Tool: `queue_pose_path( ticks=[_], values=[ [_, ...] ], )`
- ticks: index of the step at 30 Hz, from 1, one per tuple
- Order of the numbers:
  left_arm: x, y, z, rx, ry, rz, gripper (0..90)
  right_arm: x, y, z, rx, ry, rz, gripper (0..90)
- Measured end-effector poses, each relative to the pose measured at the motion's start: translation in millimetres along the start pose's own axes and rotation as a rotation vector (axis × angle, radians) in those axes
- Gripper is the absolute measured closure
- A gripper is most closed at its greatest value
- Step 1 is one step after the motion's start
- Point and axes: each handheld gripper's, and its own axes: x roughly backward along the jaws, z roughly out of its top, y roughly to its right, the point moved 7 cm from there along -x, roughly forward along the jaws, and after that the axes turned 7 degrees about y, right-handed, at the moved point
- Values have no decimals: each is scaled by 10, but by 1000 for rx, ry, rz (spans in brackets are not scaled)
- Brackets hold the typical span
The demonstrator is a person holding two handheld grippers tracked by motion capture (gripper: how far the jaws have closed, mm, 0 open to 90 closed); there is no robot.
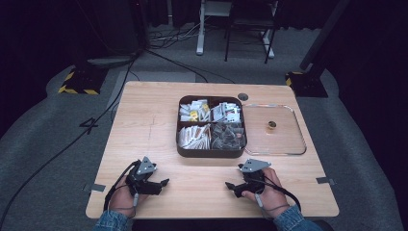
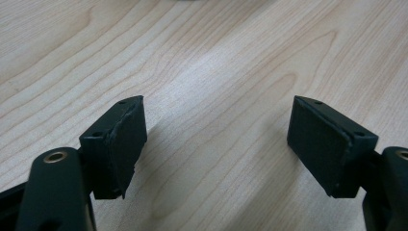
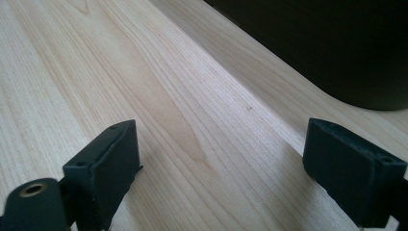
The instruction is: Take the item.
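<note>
A dark brown box (image 1: pixel 210 153) with four compartments of small packets sits in the middle of the wooden table (image 1: pixel 144 125). Its clear lid (image 1: pixel 284 144) lies flat to the right of it, with a small brass knob (image 1: pixel 272 125) on top. My left gripper (image 1: pixel 165 183) rests near the table's front edge at the left, held by a hand, jaws open with bare wood between them (image 2: pixel 216 139). My right gripper (image 1: pixel 228 185) rests at the front right, also open and empty (image 3: pixel 221 159). The box's dark wall (image 3: pixel 337 48) shows at the upper right of the right gripper view.
A round cable hole (image 1: pixel 243 96) is in the table behind the box. Cables trail over the grey carpet (image 1: pixel 48 144) at the left. Stand bases with yellow-black tape (image 1: pixel 79 82) and a desk frame (image 1: pixel 231 29) stand beyond the table.
</note>
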Motion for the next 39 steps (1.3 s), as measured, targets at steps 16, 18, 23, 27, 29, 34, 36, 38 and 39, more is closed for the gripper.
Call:
queue_pose_path(
  ticks=[16,18,23,27,29,34,36,38,39],
  values=[
    [0,-10,0,9,-1,10,223,-6,2,5,9,0,11,126],
    [2,-14,0,8,-1,14,223,-5,0,6,10,2,13,143],
    [1,-15,0,9,-2,13,223,5,-25,25,11,27,14,298],
    [1,-19,1,9,-1,16,223,12,-46,48,8,30,13,439],
    [1,-16,1,11,-2,13,223,33,-40,71,2,27,19,464],
    [1,-17,1,12,-2,14,223,137,9,185,-67,85,32,488],
    [0,-17,1,12,-1,14,223,231,58,256,-102,109,31,503],
    [1,-18,1,11,-2,14,223,295,91,311,-112,128,25,504],
    [0,-19,2,13,-2,15,223,327,110,338,-116,136,23,503]
  ],
)
